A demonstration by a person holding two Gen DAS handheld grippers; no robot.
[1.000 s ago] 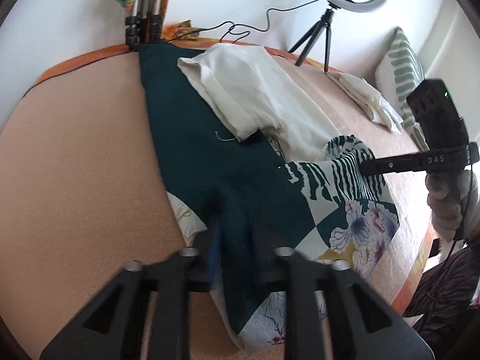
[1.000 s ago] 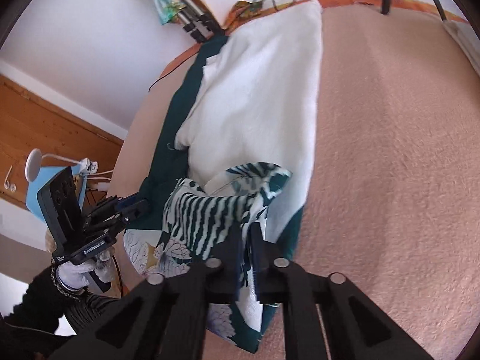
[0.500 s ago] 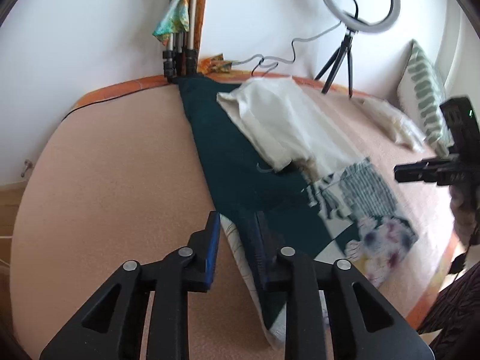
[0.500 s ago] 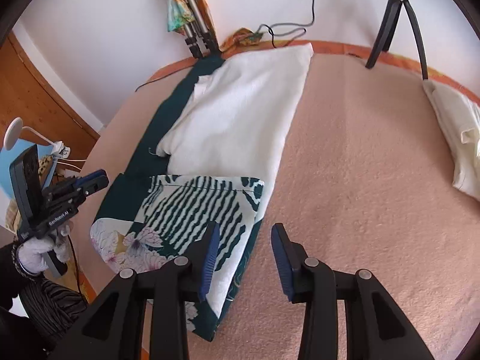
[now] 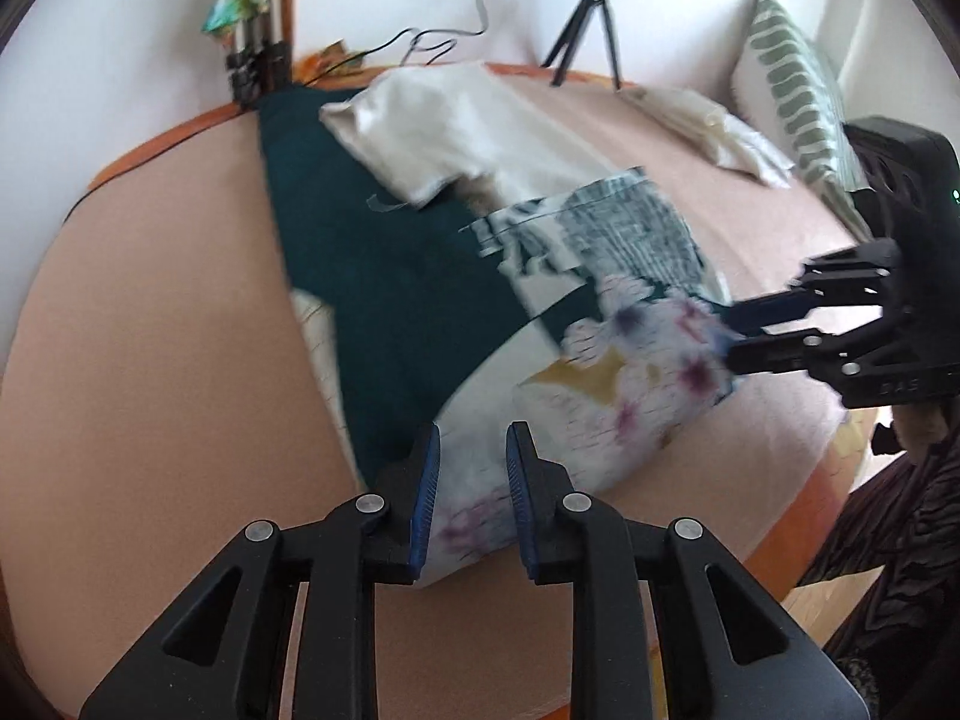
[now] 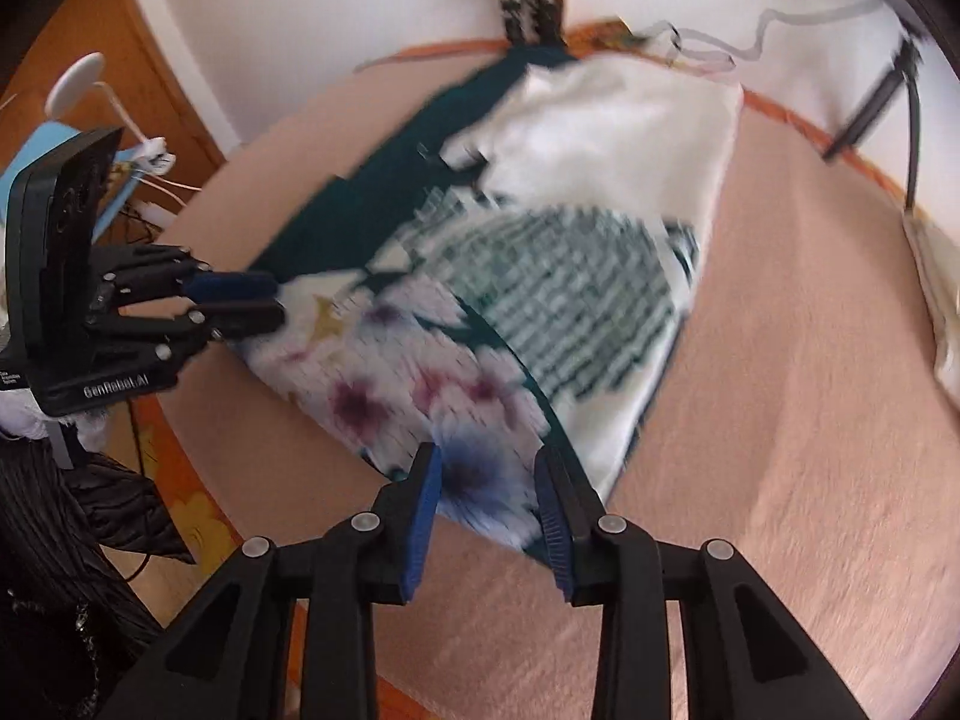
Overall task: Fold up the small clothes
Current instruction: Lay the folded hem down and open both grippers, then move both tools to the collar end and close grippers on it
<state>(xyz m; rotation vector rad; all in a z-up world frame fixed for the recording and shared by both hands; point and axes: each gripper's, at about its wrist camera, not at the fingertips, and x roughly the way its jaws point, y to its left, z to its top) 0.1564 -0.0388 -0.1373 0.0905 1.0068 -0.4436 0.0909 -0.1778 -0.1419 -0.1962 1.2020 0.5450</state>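
A dark green garment with a white, floral and zebra-striped print [image 5: 420,312] [image 6: 480,348] lies lengthwise on the pink bedspread [image 5: 150,360] [image 6: 810,420], partly folded, with a white cloth [image 5: 468,120] [image 6: 630,120] on its far end. My left gripper [image 5: 471,450] is open, its fingers on either side of the garment's near floral corner. My right gripper [image 6: 489,462] is open, astride the other near floral corner. Each gripper shows in the other's view, the right [image 5: 735,336] and the left [image 6: 279,306], both at the garment's edge. The views are motion-blurred.
A ring light on a tripod [image 5: 594,18] and a second tripod [image 5: 258,60] stand at the far edge. A folded cream cloth [image 5: 708,120] and a striped pillow [image 5: 792,78] lie far right. The bed's orange edge [image 5: 798,516] is close by.
Both grippers let go of the garment and opened, pulled back, then moved down to its near floral corners. The zebra-print flap now lies flat.
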